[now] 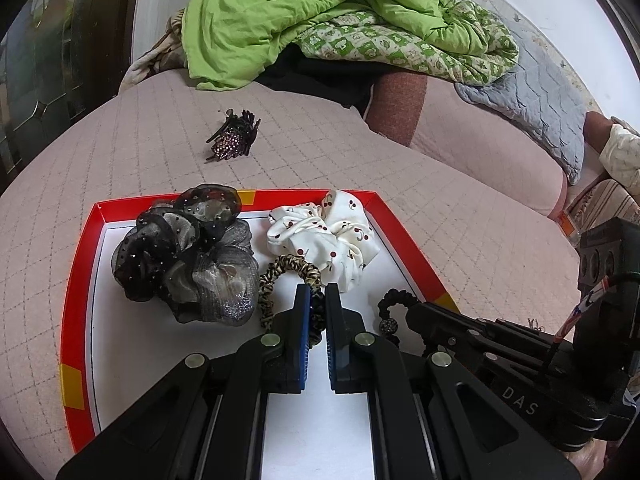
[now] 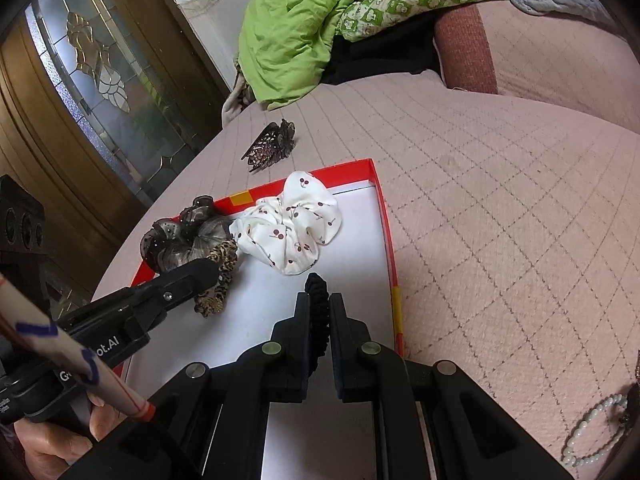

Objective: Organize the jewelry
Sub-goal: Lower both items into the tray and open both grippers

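— What is cut off or covered in the left wrist view?
— The near edge of the red-rimmed white cardboard tray (image 1: 76,312) is hidden under the gripper bodies. The black beaded hair tie with a rhinestone ball (image 1: 394,304) disappears behind the other gripper's fingers.

— And in the right wrist view?
— The string of pale green-white beads (image 2: 592,432) runs out at the lower right edge. The leopard-print coiled hair tie (image 2: 218,276) is partly covered by a black finger. The sheer black and silver organza scrunchie (image 2: 180,240) hides the tray's far corner.
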Demonstrator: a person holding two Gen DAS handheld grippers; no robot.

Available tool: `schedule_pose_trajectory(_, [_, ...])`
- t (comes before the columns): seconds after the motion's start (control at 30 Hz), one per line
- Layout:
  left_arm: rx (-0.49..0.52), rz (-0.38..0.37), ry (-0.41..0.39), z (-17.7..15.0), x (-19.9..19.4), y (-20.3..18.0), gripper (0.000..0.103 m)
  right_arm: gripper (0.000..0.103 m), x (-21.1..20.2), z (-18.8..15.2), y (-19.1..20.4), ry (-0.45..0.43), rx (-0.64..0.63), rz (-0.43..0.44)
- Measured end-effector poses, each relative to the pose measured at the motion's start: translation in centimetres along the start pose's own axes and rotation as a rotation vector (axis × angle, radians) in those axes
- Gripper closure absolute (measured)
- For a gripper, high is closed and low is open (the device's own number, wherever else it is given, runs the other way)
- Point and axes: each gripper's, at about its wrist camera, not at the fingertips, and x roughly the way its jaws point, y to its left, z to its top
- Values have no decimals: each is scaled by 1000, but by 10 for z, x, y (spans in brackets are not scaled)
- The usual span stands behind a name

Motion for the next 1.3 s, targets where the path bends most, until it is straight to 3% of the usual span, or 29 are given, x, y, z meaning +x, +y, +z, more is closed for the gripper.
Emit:
schedule_pose_trajectory(0.9, [-7, 24, 26, -2, 4, 2, 97, 92, 1, -2, -4, 19, -2, -23])
schedule_pose_trajectory(1.2, [-7, 11, 7, -1, 0, 1, 92, 88, -6, 0, -2, -10, -24, -46])
schedule_pose_trajectory(1.3, [-10, 6, -7, 0, -3, 1, 83, 88, -6, 1, -2, -15, -22, -50])
